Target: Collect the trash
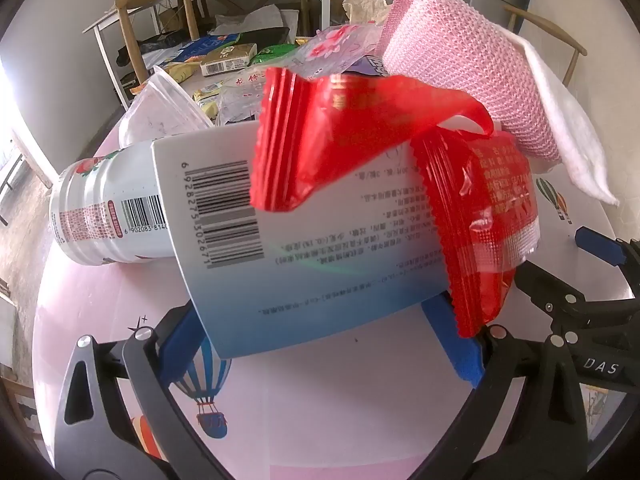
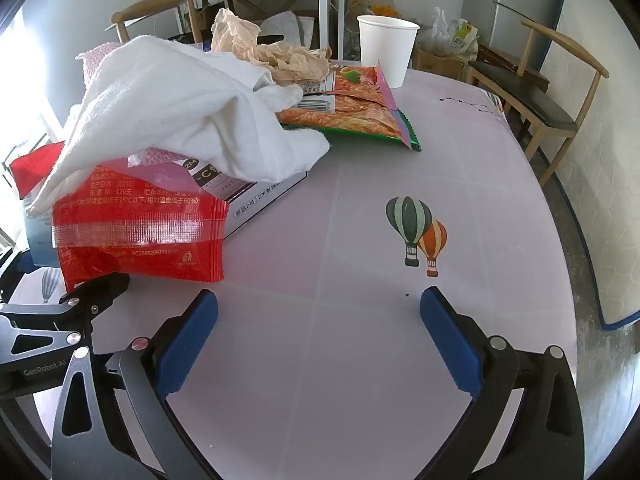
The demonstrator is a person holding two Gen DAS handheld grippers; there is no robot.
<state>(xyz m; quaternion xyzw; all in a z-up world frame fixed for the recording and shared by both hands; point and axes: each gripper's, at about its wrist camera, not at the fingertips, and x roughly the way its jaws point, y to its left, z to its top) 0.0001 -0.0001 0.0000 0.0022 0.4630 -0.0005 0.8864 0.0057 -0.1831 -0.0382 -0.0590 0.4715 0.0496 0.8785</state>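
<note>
A heap of trash lies on the pink balloon-print table [image 2: 360, 360]. A white-and-blue box [image 1: 320, 240] carries two red wrappers [image 1: 340, 136], a clear flowered wrapper [image 1: 340, 48] and a pink-and-white cloth [image 1: 460, 72]. My left gripper [image 1: 312, 312] is open wide, with the box's near end between its blue pads; contact is unclear. A can [image 1: 104, 208] lies on its side left of the box, beside a clear plastic cup [image 1: 160, 108]. My right gripper [image 2: 319, 296] is open over bare table, right of the heap, with nothing between its fingers.
Behind the heap lie crumpled brown paper [image 2: 260, 52] and an orange snack bag [image 2: 360, 112], with an upright white paper cup [image 2: 386, 48] beyond. More packets [image 1: 228, 60] lie at the far left. Wooden chairs [image 2: 552, 92] ring the table.
</note>
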